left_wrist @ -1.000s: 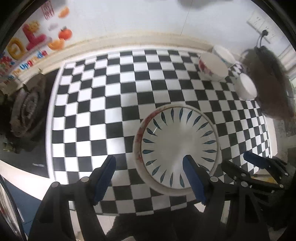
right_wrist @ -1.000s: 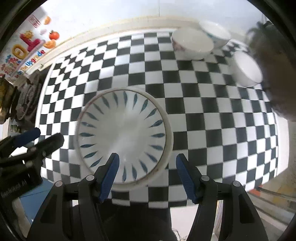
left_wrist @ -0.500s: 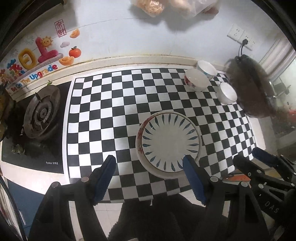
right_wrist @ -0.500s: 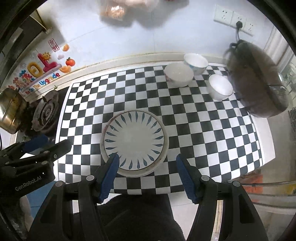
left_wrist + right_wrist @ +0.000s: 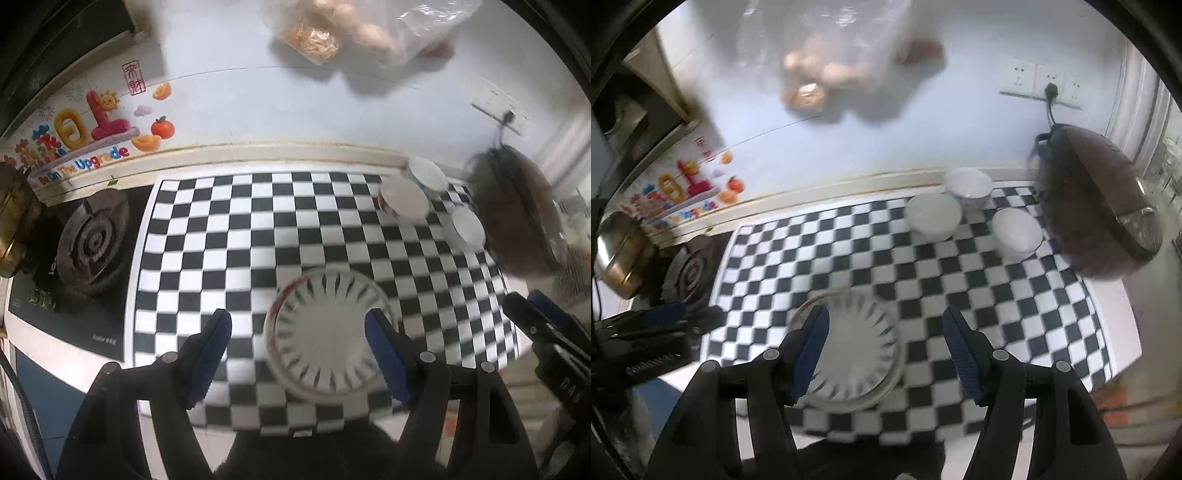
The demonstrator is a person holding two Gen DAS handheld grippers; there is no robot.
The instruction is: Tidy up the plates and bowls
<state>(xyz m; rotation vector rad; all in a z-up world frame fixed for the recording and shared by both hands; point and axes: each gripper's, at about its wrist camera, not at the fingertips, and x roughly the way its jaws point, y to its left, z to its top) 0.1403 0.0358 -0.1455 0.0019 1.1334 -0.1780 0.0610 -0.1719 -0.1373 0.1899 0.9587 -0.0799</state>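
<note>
A stack of white plates with blue petal marks lies near the front of the checkered mat; it also shows in the right wrist view. Three white bowls stand at the back right: one with red marks, one behind it, one to the right. In the right wrist view the same bowls are at the back. My left gripper is open and empty, high above the plates. My right gripper is open and empty, also high above.
A gas burner and a brass pot are left of the mat. A brown rice cooker stands at the right, plugged into wall sockets. A plastic bag of eggs hangs on the wall.
Both grippers have pulled up and back from the plates, so the counter looks smaller and more wall shows. Both stayed open and empty. The plates and bowls have not moved.
</note>
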